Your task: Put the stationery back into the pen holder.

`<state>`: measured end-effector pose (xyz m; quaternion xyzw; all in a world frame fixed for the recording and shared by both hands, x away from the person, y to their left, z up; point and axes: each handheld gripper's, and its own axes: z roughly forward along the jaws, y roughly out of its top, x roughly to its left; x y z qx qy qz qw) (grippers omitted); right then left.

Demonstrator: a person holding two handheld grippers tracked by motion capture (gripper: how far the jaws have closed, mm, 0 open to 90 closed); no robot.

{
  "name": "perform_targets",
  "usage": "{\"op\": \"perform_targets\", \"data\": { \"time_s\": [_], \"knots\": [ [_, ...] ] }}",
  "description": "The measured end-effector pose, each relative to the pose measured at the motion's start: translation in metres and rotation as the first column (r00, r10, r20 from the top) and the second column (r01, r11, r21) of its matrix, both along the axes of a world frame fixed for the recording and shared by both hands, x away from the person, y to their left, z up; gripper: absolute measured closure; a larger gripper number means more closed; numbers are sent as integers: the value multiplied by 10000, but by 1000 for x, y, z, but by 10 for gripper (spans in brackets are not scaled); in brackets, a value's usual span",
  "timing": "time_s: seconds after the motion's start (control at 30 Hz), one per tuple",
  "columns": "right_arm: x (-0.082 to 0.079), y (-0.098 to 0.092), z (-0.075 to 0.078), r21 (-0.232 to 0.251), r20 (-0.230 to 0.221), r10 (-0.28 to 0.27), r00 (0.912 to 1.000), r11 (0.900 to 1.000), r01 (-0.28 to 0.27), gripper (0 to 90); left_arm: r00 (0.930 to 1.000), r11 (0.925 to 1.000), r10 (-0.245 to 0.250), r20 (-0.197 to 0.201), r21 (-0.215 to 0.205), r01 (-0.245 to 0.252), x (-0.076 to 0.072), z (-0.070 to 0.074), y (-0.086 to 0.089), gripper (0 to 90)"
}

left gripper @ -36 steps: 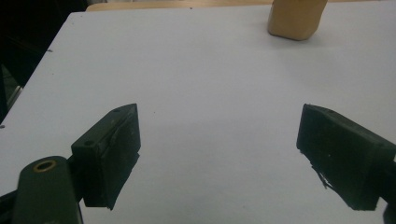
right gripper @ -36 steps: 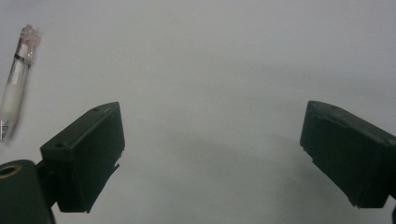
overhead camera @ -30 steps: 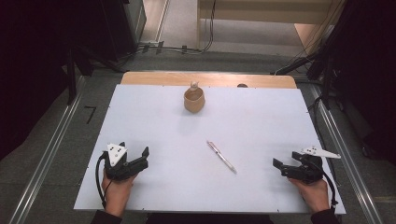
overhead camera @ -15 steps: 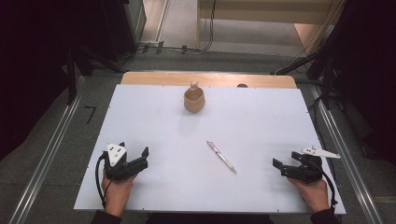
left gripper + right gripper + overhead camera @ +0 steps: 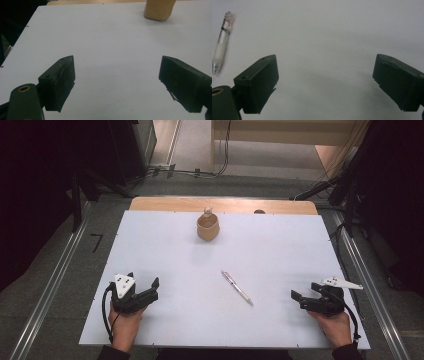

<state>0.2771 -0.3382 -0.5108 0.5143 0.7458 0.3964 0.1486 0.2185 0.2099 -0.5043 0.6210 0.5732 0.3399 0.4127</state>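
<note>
- Seen from the high view: a white rectangular table with a bare wooden strip along its far edge.
- Lying near the table's middle, slightly right of centre: a slim white-and-clear plastic pen, angled diagonally, tip toward the near right.
- Resting at the near left corner: the left gripper, jaws spread wide, empty, well apart from the pen.
- Resting at the near right: the right gripper, jaws likewise wide and empty, nearer to the pen and pointed roughly toward it.
- In the right gripper view: the pen at upper left, outside the open jaws.
- Likely handling: light, stiff, smooth and round, so prone to roll or slip; best pinched across the middle of the barrel, jaws square to its length.
- Standing far from both grippers, near the table's back edge: a small tan wooden cup, upright.
- Inside the cup: a pale rounded object poking above the rim, possibly a stopper or small figure; too small to tell.
</note>
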Motion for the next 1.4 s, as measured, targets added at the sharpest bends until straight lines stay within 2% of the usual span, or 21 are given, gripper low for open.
{"op": "perform_targets", "data": {
  "time_s": [1.4],
  "knots": [
    [-1,18,-1,-26,-92,592,9982,9982,-592,51,10000,10000,-14,-59,-27,14,1,-1,0,146]
  ]
}}
